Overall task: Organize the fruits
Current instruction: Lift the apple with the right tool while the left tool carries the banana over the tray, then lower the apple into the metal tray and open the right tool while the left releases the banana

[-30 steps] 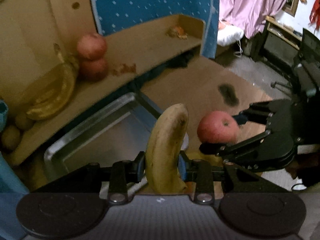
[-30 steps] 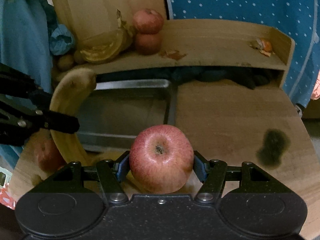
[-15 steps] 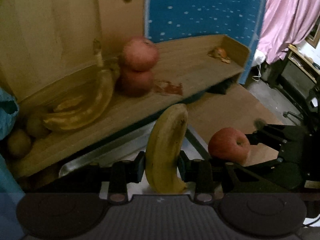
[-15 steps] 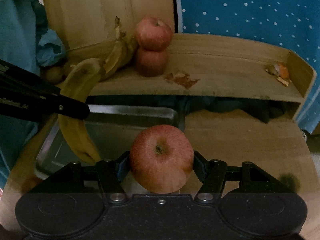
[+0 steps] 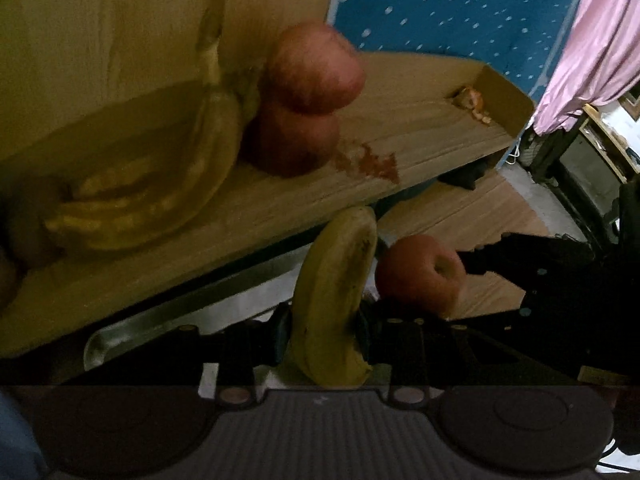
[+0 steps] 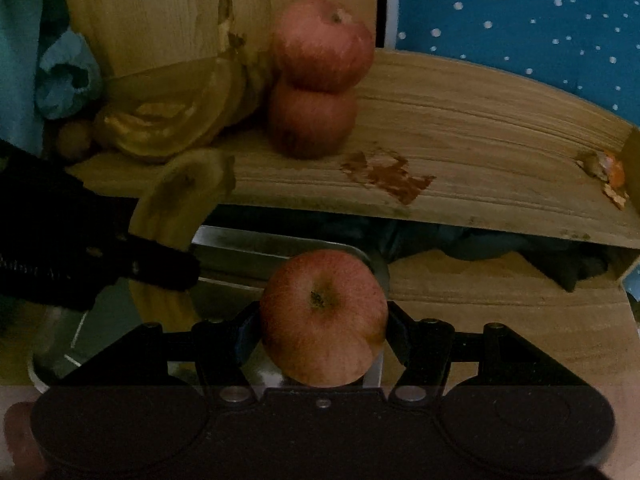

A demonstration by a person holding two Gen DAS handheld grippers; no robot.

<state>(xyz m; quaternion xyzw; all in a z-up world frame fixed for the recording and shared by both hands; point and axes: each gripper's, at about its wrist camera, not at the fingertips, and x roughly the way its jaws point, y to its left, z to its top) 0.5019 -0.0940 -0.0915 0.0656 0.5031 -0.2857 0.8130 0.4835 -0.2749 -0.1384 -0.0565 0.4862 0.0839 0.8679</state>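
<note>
The left tool (image 5: 324,328) pinched an upright banana (image 5: 334,292) above a metal tray (image 5: 168,316). The right tool (image 6: 322,332) pinched a red apple (image 6: 323,316), stem end facing the camera, over the tray's corner. On the wooden shelf (image 6: 480,152) behind, two apples (image 6: 316,80) sat stacked, touching a banana bunch (image 6: 168,120).

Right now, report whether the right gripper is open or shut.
Shut on the apple: the right gripper has both fingers pressed against the fruit's sides.
</note>
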